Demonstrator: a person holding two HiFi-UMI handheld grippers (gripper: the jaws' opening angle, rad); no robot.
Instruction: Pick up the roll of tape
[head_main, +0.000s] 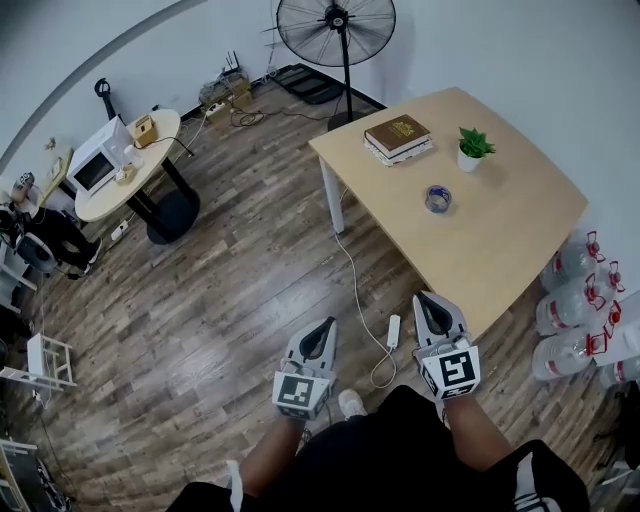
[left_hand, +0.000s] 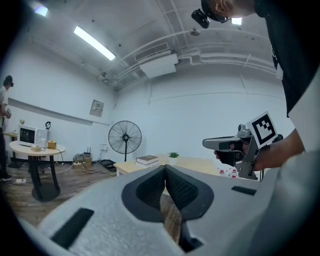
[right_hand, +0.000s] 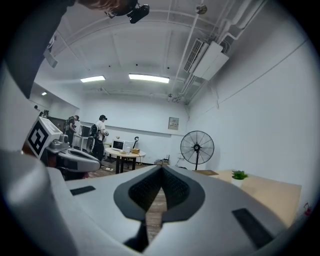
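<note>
The roll of tape (head_main: 438, 199) lies flat on the light wooden table (head_main: 505, 235), in front of a potted plant (head_main: 472, 148) and a brown book (head_main: 397, 135). Both grippers are held over the floor, short of the table's near edge and well away from the tape. My left gripper (head_main: 321, 324) is shut with nothing in it; its jaws meet at the tips (left_hand: 165, 168). My right gripper (head_main: 431, 298) is nearest the table's corner, also shut and empty (right_hand: 161, 169). I cannot make out the tape in either gripper view.
A standing fan (head_main: 336, 25) is behind the table. A round table (head_main: 120, 175) with a microwave stands far left, with people near it. Several water bottles (head_main: 580, 300) sit at the right. A white cable and power strip (head_main: 393, 332) lie on the floor between the grippers.
</note>
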